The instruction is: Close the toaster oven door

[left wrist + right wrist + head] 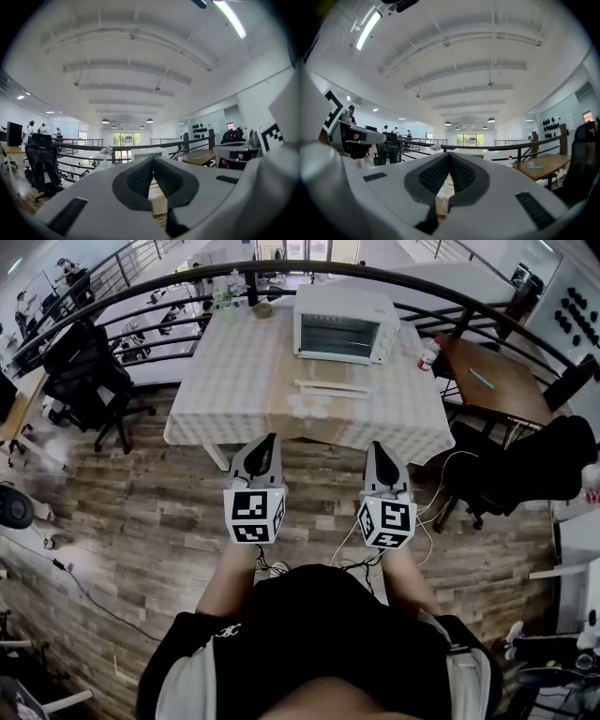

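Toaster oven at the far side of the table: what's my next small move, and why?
Probably step forward and bring the right gripper toward the toaster oven. Both it and the left gripper are shut, empty, over the floor short of the table, far from the oven.

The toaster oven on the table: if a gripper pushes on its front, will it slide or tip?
The toaster oven looks wide and low, so it probably will not tip. It stands on a tablecloth, so a firm push may slide it or wrinkle the cloth. Its front looks like glass, so gentle contact seems wiser.
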`<state>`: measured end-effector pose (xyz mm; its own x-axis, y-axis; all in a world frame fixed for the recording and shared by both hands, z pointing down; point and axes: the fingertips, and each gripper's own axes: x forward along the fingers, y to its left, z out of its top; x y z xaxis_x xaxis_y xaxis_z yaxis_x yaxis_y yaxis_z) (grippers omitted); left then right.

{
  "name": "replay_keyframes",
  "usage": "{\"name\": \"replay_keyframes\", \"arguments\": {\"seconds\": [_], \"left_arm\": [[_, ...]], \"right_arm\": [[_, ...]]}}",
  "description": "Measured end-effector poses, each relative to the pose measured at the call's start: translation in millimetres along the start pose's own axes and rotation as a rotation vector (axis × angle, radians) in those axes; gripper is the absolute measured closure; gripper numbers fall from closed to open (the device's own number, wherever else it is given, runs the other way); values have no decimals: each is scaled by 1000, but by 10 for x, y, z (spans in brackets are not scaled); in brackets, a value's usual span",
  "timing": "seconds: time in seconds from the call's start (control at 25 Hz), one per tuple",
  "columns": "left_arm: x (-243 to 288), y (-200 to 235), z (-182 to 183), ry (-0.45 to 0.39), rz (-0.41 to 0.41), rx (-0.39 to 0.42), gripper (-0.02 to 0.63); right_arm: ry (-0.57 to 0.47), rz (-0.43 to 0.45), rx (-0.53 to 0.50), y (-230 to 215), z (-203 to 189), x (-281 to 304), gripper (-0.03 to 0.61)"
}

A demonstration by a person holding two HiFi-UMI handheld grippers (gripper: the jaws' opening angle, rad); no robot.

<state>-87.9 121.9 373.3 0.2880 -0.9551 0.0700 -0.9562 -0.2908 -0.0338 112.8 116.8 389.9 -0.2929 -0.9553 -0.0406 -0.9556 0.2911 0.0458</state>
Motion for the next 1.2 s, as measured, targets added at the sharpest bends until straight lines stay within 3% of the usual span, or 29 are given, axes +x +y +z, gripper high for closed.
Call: {"name": "replay_keyframes", "arguments": {"seconds": [0.6,0.96,1.2], "left_arm": [[144,667,-235,6,-106,-22,599],[462,773,-305,12,-119,-3,600],[885,917,-232,-18,-77,18,600]], "right_arm": [[30,-106,-22,515,-105,319,589],[40,-99,-17,510,-242,652,589],[28,-63,-8,365,-307,1163,589]]}}
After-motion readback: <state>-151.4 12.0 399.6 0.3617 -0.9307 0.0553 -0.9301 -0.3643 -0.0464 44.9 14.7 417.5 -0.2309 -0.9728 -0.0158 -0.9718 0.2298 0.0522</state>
